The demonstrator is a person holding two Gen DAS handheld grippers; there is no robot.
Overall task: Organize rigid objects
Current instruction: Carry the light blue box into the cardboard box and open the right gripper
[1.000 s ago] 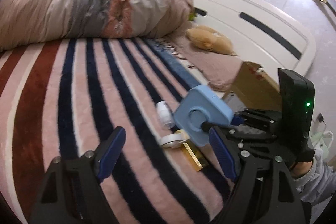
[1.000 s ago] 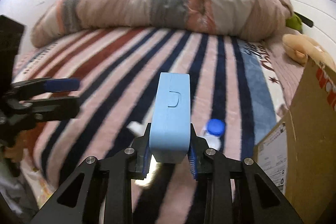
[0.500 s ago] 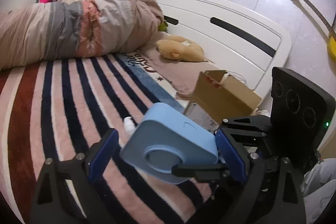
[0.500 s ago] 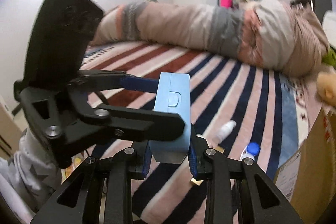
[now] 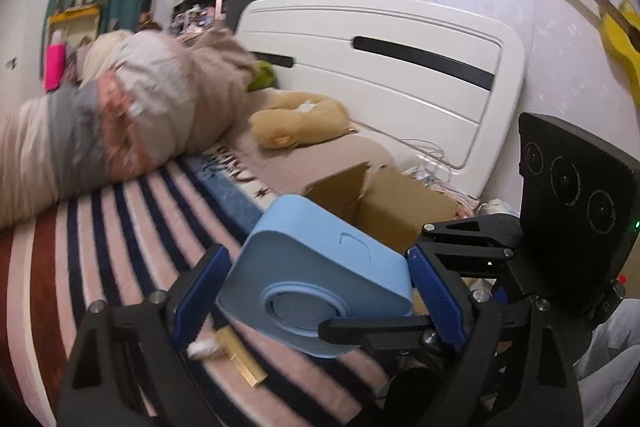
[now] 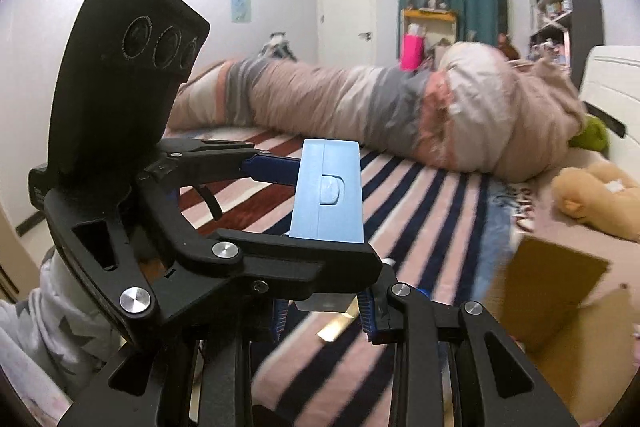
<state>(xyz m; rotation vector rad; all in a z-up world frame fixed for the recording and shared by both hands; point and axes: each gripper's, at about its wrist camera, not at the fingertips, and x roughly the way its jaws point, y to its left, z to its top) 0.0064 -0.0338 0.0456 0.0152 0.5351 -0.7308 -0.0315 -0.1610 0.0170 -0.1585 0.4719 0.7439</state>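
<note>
A light blue plastic box (image 5: 320, 279) hangs in the air above the striped bed. My right gripper (image 6: 324, 311) is shut on its lower end; the box (image 6: 328, 195) stands upright in the right wrist view. My left gripper (image 5: 316, 291) is open around the box, one blue pad on each side, close to its faces; I cannot tell whether they touch. The left gripper (image 6: 276, 203) crosses in front of the right one. A gold bar (image 5: 244, 359) and a small white item (image 5: 202, 347) lie on the blanket below.
An open cardboard box (image 5: 384, 203) sits on the bed by the white headboard (image 5: 400, 67); it also shows at the right in the right wrist view (image 6: 560, 307). A rolled duvet (image 6: 380, 107) lies across the far side. A plush toy (image 5: 300, 119) rests near the headboard.
The blue box has been lifted off the blanket. Both grippers have risen and tilted up. The left gripper's pads have closed in around the box.
</note>
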